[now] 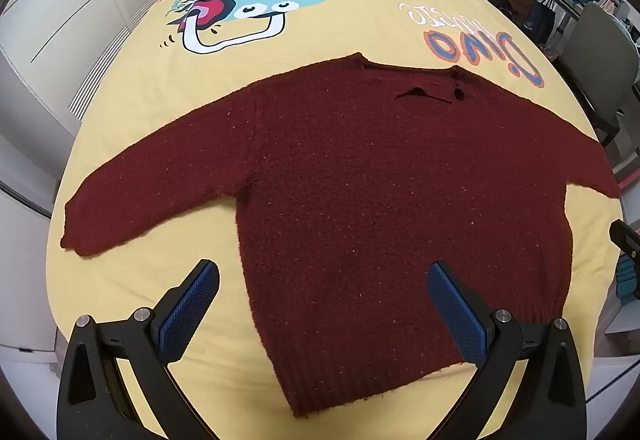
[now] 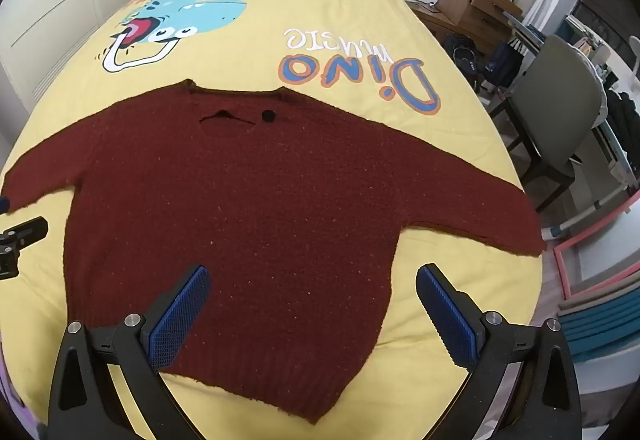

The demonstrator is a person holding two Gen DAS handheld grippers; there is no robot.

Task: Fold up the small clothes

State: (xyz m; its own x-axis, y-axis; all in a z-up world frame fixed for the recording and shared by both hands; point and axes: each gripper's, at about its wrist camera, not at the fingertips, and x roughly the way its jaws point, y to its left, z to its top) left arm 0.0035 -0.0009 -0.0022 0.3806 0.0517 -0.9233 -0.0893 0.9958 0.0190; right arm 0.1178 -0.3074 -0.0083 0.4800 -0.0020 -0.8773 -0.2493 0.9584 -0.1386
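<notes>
Both claws (image 1: pixel 322 278) (image 2: pixel 312 282) wide open above sweater (image 1: pixel 380 200).

Only readable thing here is the print on the yellow cartoon-dinosaur bedspread (image 2: pixel 248 52): big blue-and-orange letters spelling "Dino" (image 2: pixel 360 82) with white script "music" (image 2: pixel 320 40) right beside it, upside down from both cameras. Nothing else legible.

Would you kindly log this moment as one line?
sweater: flat on bedspread, sleeves spread | left claw: open, above hem | right claw: open, above hem
</notes>
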